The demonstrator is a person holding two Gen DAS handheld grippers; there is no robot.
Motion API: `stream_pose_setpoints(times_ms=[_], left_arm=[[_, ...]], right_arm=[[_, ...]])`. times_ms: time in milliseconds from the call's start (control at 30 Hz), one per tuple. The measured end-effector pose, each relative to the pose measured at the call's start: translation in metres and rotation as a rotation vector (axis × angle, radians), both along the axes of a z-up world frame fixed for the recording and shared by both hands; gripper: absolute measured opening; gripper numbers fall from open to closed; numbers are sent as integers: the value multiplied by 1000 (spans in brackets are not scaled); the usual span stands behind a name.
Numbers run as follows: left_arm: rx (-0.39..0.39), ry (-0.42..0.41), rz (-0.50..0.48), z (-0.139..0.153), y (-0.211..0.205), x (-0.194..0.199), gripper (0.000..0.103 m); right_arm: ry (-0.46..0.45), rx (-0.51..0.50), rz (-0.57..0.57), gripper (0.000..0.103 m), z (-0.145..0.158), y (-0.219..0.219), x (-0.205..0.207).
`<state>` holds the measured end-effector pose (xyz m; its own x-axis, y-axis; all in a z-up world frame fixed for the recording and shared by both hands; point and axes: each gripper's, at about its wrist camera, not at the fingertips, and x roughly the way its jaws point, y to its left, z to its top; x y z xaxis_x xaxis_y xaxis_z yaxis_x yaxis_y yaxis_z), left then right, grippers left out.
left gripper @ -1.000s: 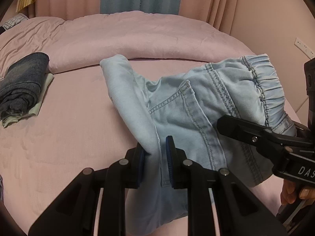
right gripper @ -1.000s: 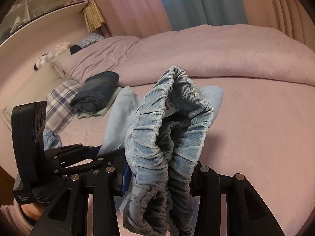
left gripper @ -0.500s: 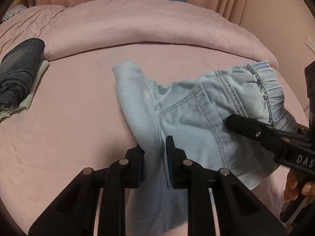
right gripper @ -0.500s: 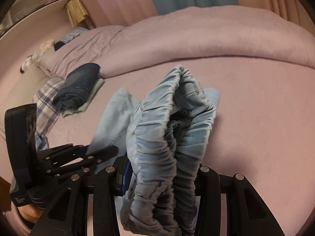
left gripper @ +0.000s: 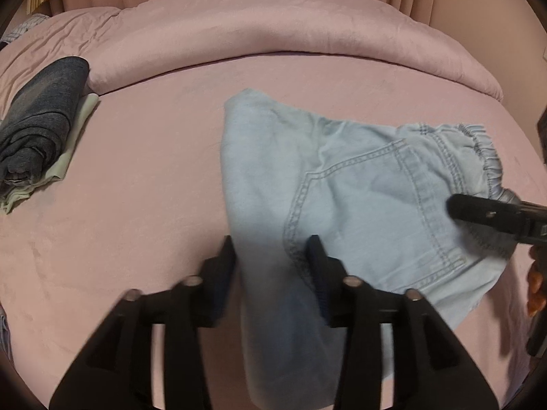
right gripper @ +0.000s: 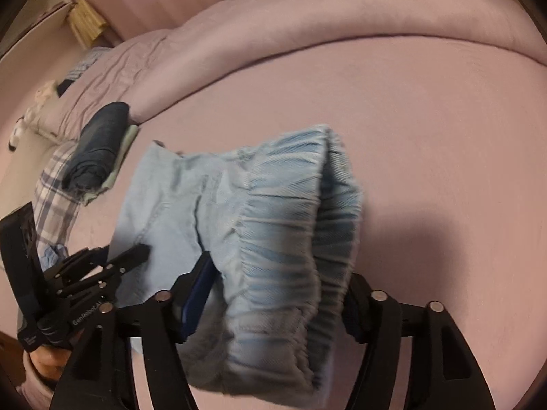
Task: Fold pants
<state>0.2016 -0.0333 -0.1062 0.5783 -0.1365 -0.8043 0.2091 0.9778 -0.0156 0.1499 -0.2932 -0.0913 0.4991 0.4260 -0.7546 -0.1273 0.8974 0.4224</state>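
Your left gripper (left gripper: pixel 271 256) sits low over the bed, its jaws parted, with the pale denim pants (left gripper: pixel 359 205) lying loose between them. Your right gripper (right gripper: pixel 273 287) is clamped on the bunched elastic waistband (right gripper: pixel 290 225), at 3 o'clock in the left view. The pants lie spread on the pink bed (left gripper: pixel 136 205) (back pocket up). Farther off, at 10 o'clock, rests a dark folded garment (left gripper: pixel 41 130), and beyond it the rolled pink duvet (left gripper: pixel 273 27).
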Motion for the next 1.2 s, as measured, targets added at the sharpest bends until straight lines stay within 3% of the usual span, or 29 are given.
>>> stream_pose_setpoints(times_ms=[133, 333, 500, 667, 767, 833, 967, 1000, 1133, 1200], left_arm=[[-10, 13, 18, 1, 10, -2, 66], [28, 4, 37, 3, 17, -11, 77], [30, 28, 50, -10, 20, -9, 79], [15, 41, 69, -9, 23, -7, 82], [26, 36, 79, 0, 21, -18, 83], [32, 27, 81, 9, 21, -28, 91], [6, -15, 94, 37, 21, -52, 97], [11, -26, 110, 44, 21, -58, 103], [-14, -51, 123, 74, 20, -85, 102], [-12, -64, 122, 87, 18, -101, 102]], right_arm=[[-13, -29, -10, 71, 11, -10, -10], [-51, -64, -32, 71, 22, -19, -18], [28, -140, -43, 71, -4, -9, -7], [35, -177, -55, 75, -6, 1, -4], [1, -175, -73, 75, 7, 7, -13], [-34, -198, -73, 75, 17, 8, -26], [-95, -230, -48, 75, 43, 20, -54], [-103, -229, -43, 75, 47, 22, -60], [-137, -238, -24, 95, 68, 32, -80], [-166, -239, 2, 97, 79, 37, -94]])
